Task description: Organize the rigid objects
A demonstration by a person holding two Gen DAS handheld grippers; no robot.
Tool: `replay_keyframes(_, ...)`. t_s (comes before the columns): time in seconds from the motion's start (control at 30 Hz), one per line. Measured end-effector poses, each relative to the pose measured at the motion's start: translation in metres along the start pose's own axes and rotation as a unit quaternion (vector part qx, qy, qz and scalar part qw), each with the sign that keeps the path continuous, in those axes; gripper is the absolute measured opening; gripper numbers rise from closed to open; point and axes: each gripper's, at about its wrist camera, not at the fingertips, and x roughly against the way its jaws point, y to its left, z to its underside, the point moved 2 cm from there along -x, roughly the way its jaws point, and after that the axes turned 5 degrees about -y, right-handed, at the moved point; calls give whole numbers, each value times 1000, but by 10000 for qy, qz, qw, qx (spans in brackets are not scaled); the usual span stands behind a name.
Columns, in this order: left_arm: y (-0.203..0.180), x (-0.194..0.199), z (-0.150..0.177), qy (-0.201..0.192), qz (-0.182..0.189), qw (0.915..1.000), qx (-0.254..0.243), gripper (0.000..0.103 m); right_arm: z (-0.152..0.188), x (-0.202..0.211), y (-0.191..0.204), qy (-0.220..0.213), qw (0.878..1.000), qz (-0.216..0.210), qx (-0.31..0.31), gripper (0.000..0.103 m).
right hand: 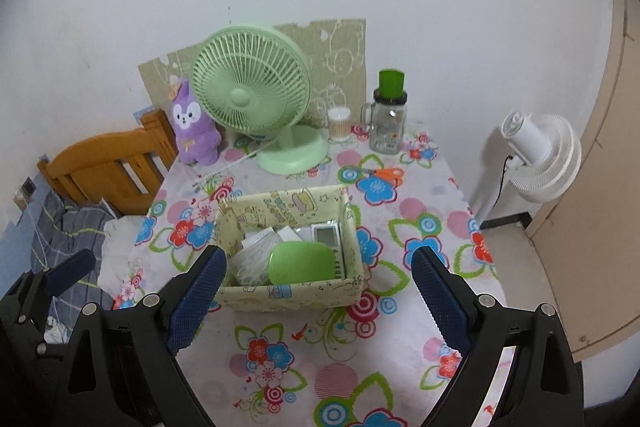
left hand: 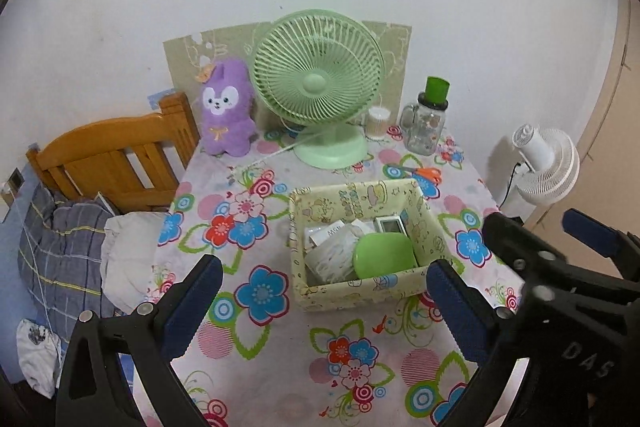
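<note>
grippers, left gripper point(left hand: 324, 303) and right gripper point(right hand: 318, 295), hang wide open and empty above the box point(right hand: 288, 293); best next target looks like the scissors point(right hand: 384, 174), approached low, across the handles.

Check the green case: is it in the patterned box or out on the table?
In: the green case lies inside the patterned box, leaning on other items there.

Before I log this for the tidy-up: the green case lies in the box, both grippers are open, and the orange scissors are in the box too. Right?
Not quite. The orange scissors lie on the tablecloth behind the box, as the right wrist view shows. The green case is in the box; the left gripper and right gripper are open.
</note>
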Motion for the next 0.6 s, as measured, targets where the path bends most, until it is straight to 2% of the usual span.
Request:
replay_keyframes(0.1, 3, 14, -4, -41, 43, 10000, -57, 103, -4, 14, -1, -108, 9999, -21, -5, 95)
replay_keyframes(0.3, 2, 44, -11, -366, -63, 9990, -235, 103, -10, 36, -1, -246, 9997, -24, -3, 95)
replay_keyframes(0.6, 9, 71, -14, -482, -244, 9985, -50, 103, -15, 67, -7, -502, 9987, 105, -54, 95)
